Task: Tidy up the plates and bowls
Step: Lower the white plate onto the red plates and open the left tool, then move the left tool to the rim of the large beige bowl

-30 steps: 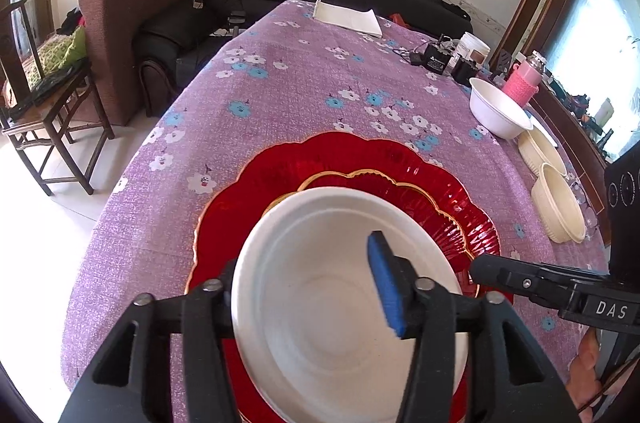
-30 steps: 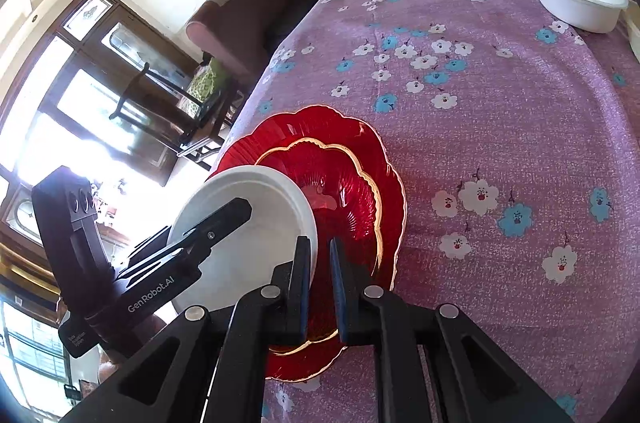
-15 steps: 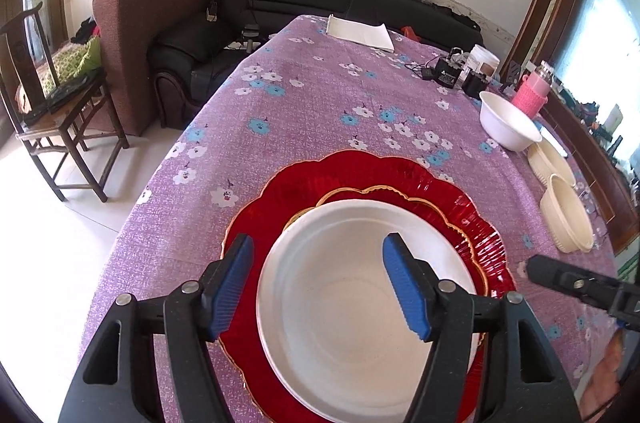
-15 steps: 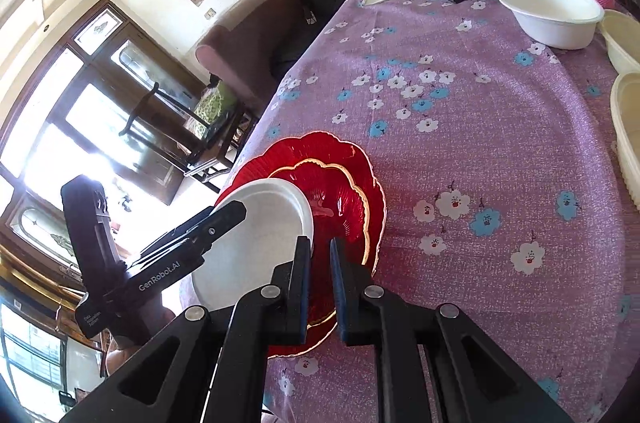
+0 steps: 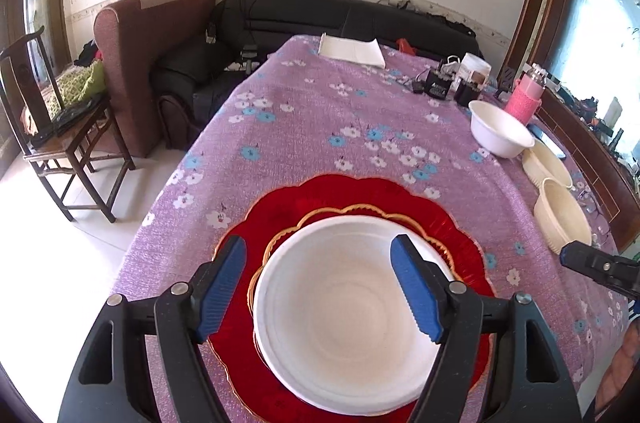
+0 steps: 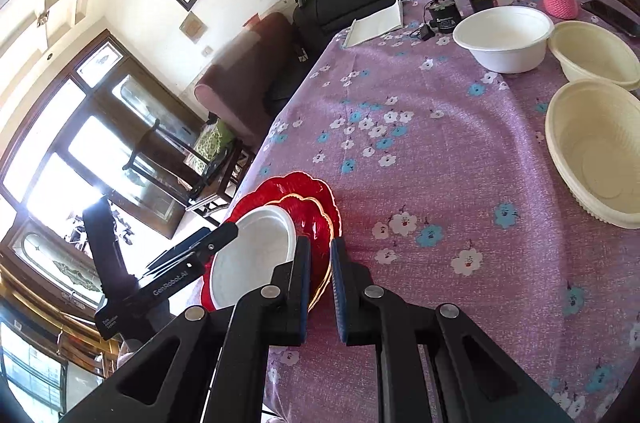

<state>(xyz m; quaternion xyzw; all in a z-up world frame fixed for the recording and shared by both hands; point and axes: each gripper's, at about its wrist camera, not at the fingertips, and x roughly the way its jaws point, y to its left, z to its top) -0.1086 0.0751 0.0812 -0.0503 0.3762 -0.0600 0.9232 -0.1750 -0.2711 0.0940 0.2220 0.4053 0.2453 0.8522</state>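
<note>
A white shallow dish rests on a small gold-rimmed red plate, which lies on a large scalloped red plate. My left gripper hovers above the dish with its jaws opening; the blue pads stand clear of the rim. The right wrist view shows the same stack at the table's near left edge, with the left gripper over it. My right gripper is shut on nothing, just right of the stack. A white bowl and two cream bowls stand far right.
A pink bottle, small black devices and a white folded paper sit at the table's far end. The purple flowered cloth is bare between the stack and the bowls. A wooden chair and sofas stand beyond the left edge.
My left jaws let go of the white dish's rim, spread wide and rose. My right gripper pulled back and up from the stack, staying shut, and more of the bowls came into its view.
</note>
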